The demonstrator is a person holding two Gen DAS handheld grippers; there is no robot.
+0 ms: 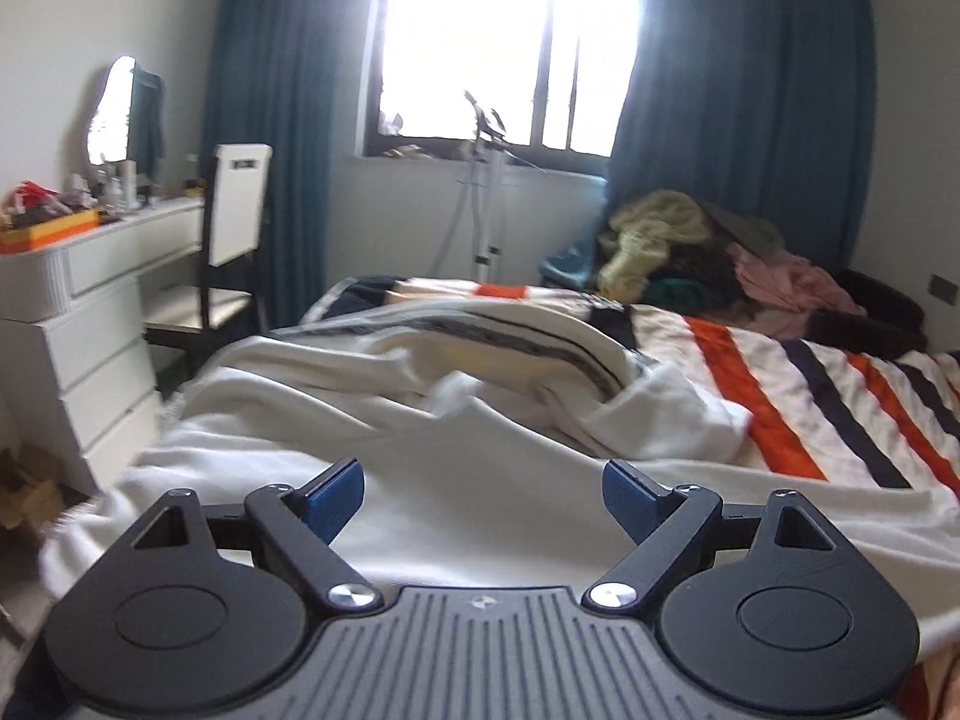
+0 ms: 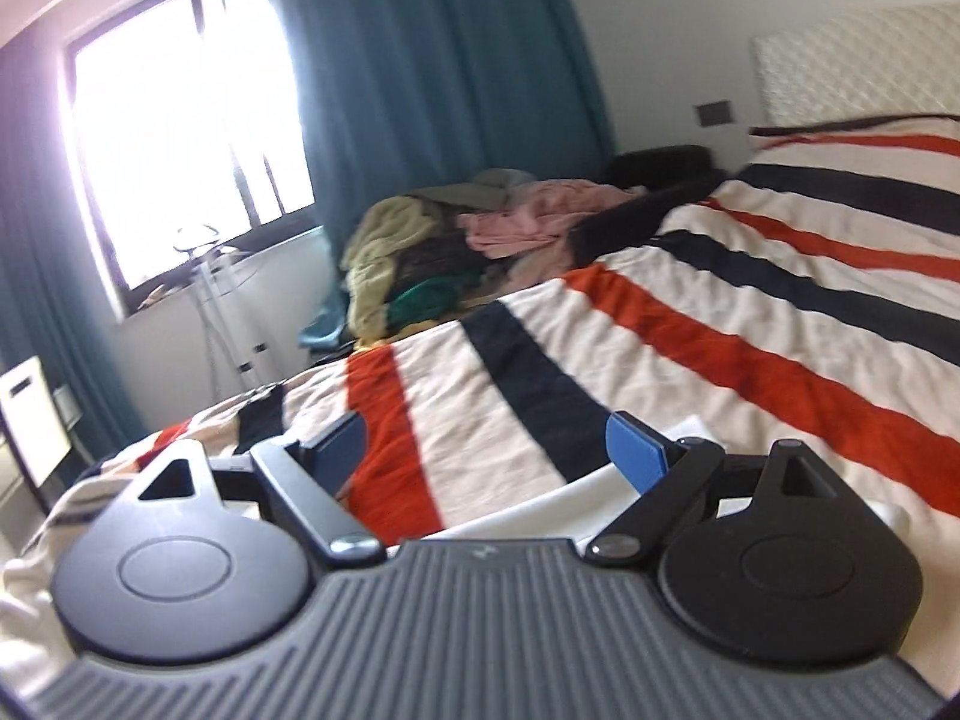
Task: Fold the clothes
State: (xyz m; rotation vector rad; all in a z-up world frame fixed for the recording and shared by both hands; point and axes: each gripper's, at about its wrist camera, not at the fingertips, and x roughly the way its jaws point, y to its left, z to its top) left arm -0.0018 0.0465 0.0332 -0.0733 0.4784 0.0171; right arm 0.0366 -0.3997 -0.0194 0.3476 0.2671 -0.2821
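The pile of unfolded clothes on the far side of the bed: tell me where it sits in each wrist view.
Left wrist view: pile of unfolded clothes at right of centre, beyond the striped bedspread.
Right wrist view: pile just left of centre, mid-height, at the bedspread's far edge.
Shared landmark: the teal curtain right behind the pile.

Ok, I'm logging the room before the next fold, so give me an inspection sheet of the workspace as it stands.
Surface: bed with a striped cover, wrinkled.
Job's things: white garment lying rumpled on the bed, not folded; clothes pile at the far side of the bed.
Clutter: small items crowd the dresser top.
Grippers: left hand-held gripper open over the garment, holding nothing; right hand-held gripper open over the cover, holding nothing.
Cables: nothing seen.
Surroundings: bright window, blue curtains, chair by the dresser, a stand below the window.
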